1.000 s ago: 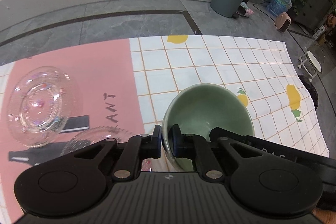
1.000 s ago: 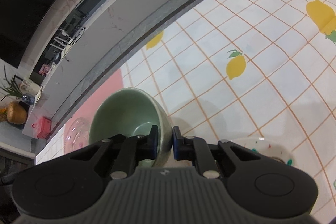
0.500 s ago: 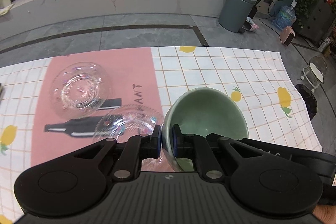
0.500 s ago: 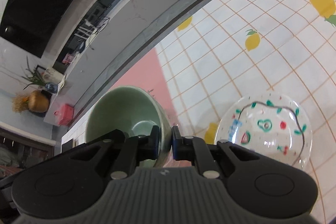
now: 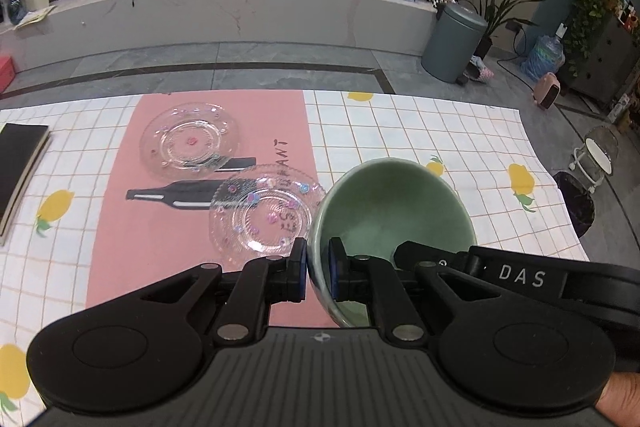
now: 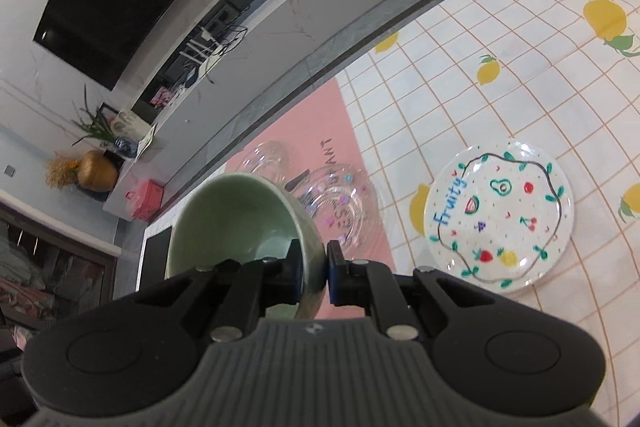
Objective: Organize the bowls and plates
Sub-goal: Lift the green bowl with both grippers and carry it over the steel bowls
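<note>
A pale green bowl (image 5: 384, 211) hangs above the table, held at two places on its rim. My left gripper (image 5: 318, 273) is shut on the rim's left side. My right gripper (image 6: 311, 273) is shut on the rim's right side of the same green bowl (image 6: 236, 223). Below the bowl lie two clear glass plates with small flower marks: the near glass plate (image 5: 266, 213) on the pink mat, the far glass plate (image 5: 190, 141) behind it. A white "Fruity" plate (image 6: 500, 215) with drawn fruits lies on the lemon-print cloth to the right.
A dark notebook (image 5: 20, 163) lies at the table's left edge. The pink mat (image 5: 160, 227) covers the middle of the cloth. Beyond the table are grey floor, a long white counter (image 5: 240, 7), a grey bin (image 5: 454, 43) and potted plants.
Both grippers have risen and pulled back with the bowl between them. More of the table has come into view: both glass plates, the notebook and the whole Fruity plate.
</note>
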`<state>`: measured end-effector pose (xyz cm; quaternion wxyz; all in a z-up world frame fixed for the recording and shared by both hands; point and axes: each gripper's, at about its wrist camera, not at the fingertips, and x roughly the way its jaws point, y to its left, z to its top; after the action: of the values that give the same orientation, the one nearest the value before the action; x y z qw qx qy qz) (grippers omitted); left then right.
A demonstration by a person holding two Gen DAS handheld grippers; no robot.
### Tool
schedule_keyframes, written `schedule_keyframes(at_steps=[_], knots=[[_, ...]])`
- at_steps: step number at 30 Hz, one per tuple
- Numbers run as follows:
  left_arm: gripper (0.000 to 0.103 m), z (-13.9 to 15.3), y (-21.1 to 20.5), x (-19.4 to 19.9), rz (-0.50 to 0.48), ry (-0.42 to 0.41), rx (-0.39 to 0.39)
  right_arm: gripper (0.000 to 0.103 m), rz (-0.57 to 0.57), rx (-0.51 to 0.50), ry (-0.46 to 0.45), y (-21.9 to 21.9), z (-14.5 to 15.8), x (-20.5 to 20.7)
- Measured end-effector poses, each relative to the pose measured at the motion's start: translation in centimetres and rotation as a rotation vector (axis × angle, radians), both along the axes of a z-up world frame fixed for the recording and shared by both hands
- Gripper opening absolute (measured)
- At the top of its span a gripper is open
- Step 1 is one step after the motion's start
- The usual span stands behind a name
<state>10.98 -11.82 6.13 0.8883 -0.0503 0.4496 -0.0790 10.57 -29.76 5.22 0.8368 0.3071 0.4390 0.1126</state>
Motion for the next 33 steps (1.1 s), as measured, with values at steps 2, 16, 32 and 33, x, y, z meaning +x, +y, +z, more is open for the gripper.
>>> schedule_keyframes(at_steps=[2,16,32,33], knots=[[0.011,-0.1,0.2,-0.9,0.010,-0.001,-0.003,0.010,0.011,-0.007,-0.003,0.3,0.0,-0.9],[0.012,-2.1,2.6,-6.7,0.044,0.021,-0.018,0.010,0.112,-0.073,0.013,2.8,-1.8,-5.5],[0.015,-4.6,3.9,-9.5,0.018,0.057,0.114,0.009,0.238,-0.185,0.037,7.1,-3.8,-7.3],[0.015,-4.8,3.9,-9.5,0.013,0.058,0.123,0.009,0.244,-0.193,0.040,7.3,-3.9,-7.3]])
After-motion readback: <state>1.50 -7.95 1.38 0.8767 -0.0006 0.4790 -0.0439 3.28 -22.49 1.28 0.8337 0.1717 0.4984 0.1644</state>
